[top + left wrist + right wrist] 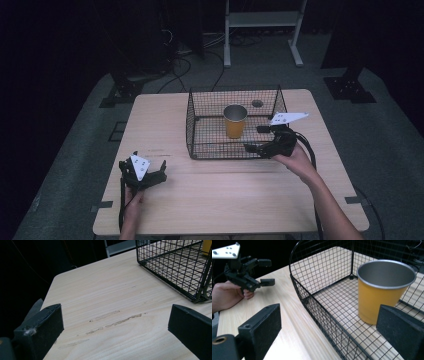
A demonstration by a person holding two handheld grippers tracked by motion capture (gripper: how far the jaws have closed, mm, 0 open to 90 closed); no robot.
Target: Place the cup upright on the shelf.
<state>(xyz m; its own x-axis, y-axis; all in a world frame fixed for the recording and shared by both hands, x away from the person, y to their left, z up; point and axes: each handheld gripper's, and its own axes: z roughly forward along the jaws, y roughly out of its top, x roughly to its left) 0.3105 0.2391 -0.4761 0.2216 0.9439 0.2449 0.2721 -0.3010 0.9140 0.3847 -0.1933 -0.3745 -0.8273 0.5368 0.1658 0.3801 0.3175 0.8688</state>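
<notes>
- dark room surrounds a pale wood-grain table (225,200), with cables and a white metal frame (262,20) on the floor beyond it.
- black wire-mesh basket (200,142) sits on the table's far half; an upright orange cup with a grey metal-look rim and lining (234,121) stands inside it.
- right gripper (260,138) is at the basket's near right corner, jaws spread wide and empty. in the right gripper view the cup (382,290) lies ahead and toward the right-hand jaw, with the basket wall (322,315) between the jaws.
- left gripper (156,169) is well apart from the basket, jaws wide, holding nothing; bare, scuffed table (112,320) lies between them.
- judgement: the step appears to be reaching for the cup. done well, the right gripper should rise over the wire rim, centre the jaws either side of the cup, and close gently so it does not tip.
- left gripper could steady the basket if it slides.
</notes>
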